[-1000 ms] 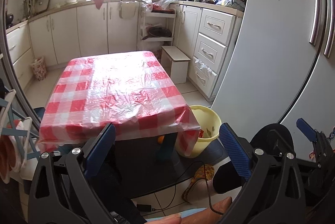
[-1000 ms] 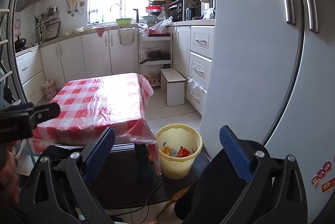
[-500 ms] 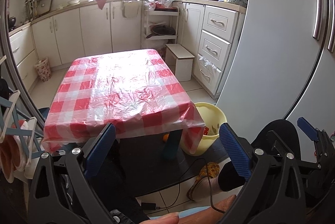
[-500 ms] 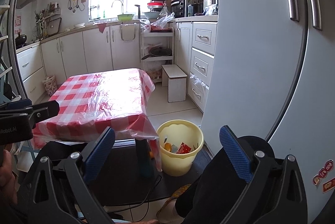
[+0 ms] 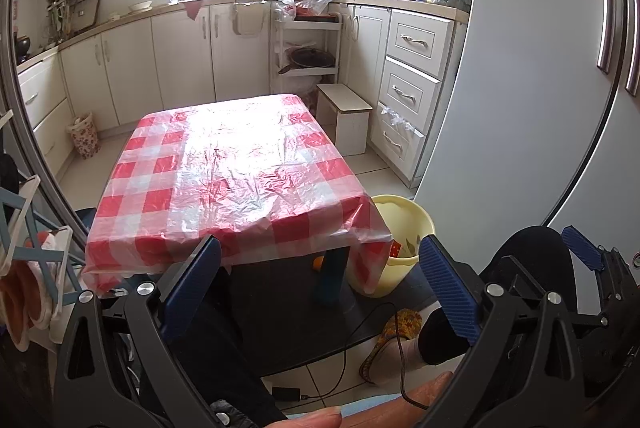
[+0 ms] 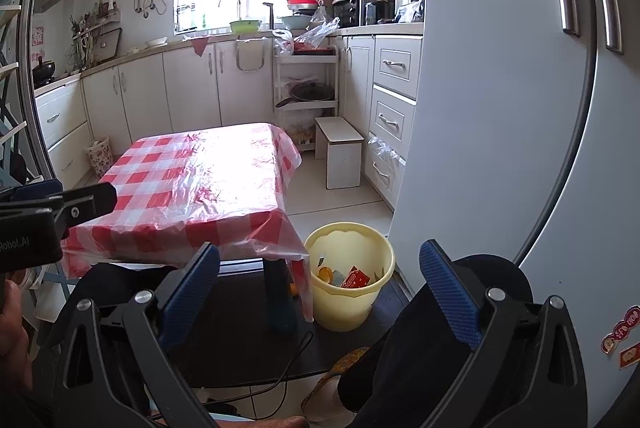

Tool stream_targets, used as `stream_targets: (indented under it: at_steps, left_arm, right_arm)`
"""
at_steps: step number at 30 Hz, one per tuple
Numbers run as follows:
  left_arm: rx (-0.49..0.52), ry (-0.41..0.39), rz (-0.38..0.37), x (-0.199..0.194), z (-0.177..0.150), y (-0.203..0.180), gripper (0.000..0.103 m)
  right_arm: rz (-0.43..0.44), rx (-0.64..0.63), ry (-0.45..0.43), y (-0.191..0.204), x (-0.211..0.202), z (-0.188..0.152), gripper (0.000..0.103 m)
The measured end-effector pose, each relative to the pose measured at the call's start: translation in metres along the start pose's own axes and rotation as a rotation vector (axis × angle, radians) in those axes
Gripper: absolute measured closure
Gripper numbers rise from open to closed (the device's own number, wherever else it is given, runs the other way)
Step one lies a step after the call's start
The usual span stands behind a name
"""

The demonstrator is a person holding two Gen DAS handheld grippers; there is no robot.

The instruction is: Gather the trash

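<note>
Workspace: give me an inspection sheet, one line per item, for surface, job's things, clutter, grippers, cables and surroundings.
Surface: table under a red-checked plastic cloth; nothing seen on top.
Job's things: yellow bin on the floor by the table's right corner, holding a red carton, an orange scrap and other bits.
Clutter: small orange item under the table by its leg.
Grippers: left gripper open, empty; right gripper open, empty.
Cables: black cable across the dark floor mat to an adapter on the tiles.
Surroundings: fridge at right, white stool, crowded kitchen counters, person's slippered foot near the cable.
</note>
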State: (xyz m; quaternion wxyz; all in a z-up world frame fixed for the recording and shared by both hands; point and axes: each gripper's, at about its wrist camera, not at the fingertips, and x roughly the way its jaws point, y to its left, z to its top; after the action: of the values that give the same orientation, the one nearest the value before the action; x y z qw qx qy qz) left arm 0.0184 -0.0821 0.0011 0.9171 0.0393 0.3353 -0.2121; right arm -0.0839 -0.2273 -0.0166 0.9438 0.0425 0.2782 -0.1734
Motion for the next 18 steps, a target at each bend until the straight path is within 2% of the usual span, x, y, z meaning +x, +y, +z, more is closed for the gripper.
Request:
stream_targets:
  at_steps: [18]
  left_arm:
    - [0.001,0.003,-0.003,-0.0007,-0.0003,-0.0001,0.008]
  right_arm:
    - [0.010,-0.008,0.009,0.0022,0.0010,0.0016,0.007]
